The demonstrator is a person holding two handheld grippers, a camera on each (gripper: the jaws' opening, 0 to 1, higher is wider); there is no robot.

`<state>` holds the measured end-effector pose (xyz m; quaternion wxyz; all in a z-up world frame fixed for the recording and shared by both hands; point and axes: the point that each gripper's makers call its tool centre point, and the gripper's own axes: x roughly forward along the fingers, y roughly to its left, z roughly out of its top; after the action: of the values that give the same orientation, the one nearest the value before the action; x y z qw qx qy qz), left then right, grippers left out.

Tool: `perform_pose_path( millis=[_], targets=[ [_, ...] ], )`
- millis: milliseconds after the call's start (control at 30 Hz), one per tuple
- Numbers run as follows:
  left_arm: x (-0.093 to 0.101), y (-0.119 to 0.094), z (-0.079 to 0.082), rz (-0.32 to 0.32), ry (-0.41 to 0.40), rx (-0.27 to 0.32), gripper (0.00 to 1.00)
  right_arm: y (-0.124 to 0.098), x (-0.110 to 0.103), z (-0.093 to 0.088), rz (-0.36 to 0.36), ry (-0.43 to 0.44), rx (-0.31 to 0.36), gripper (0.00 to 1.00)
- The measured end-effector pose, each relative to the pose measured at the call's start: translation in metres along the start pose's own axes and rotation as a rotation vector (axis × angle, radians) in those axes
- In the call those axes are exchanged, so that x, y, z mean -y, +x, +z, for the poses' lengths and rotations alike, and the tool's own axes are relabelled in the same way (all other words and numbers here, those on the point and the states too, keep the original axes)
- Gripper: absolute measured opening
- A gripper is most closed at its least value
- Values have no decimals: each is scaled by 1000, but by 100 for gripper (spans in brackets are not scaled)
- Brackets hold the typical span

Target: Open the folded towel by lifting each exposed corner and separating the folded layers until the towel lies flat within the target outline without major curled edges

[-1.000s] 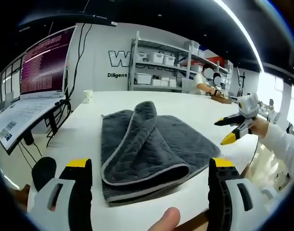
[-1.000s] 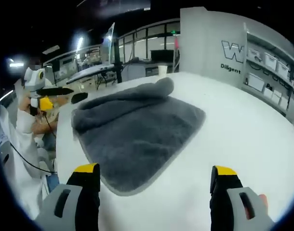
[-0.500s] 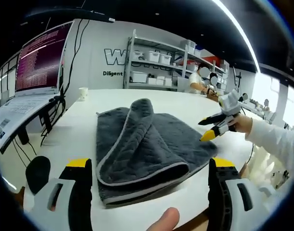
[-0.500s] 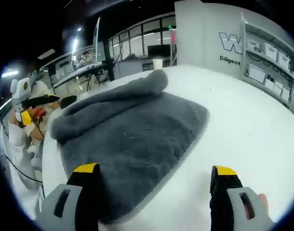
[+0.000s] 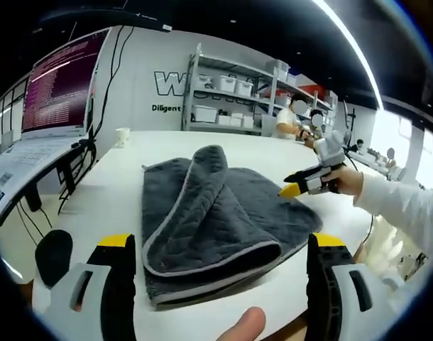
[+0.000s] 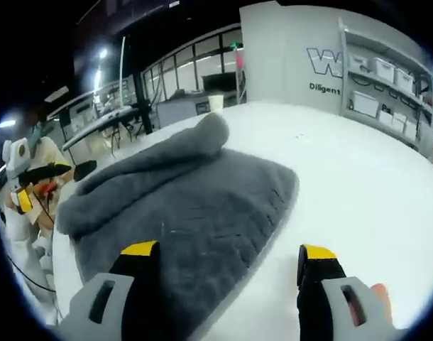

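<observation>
Lying folded on the white surface (image 5: pixel 110 185) is the grey towel (image 5: pixel 209 213), its upper layer rolled into a thick ridge running along its middle in the left gripper view. The left gripper (image 5: pixel 220 284) is hovering just short of the towel's near folded edge, its fingers (image 5: pixel 121 280) spread wide apart and holding nothing. The right gripper (image 5: pixel 291 186) is reaching in over the towel's far right corner in that view, held by a hand in a white sleeve (image 5: pixel 397 209).

Seen from the right gripper view, the right gripper (image 6: pixel 227 284) is hanging over the towel (image 6: pixel 181 206), with one finger above the cloth and the other above bare surface (image 6: pixel 365 185) beside the towel's edge; its fingers are parted and empty. A monitor (image 5: pixel 60 89) is standing left of the towel, and shelves (image 5: pixel 234 92) are lining the wall behind it.
</observation>
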<state>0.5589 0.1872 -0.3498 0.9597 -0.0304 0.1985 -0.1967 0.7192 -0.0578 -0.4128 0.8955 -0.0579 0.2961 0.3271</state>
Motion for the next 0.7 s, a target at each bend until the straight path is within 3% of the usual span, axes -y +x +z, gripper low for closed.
perform_pose_path(
  millis=[300, 467, 700],
  targets=[
    [-2, -2, -1, 1, -12, 6, 100, 7, 7, -5, -58, -7, -29, 71],
    [-3, -3, -2, 3, -16, 6, 100, 5, 12, -5, -88, -37, -24, 59],
    [-2, -2, -2, -1, -17, 7, 100, 2, 14, -1, -86, -8, 1, 50]
  ],
)
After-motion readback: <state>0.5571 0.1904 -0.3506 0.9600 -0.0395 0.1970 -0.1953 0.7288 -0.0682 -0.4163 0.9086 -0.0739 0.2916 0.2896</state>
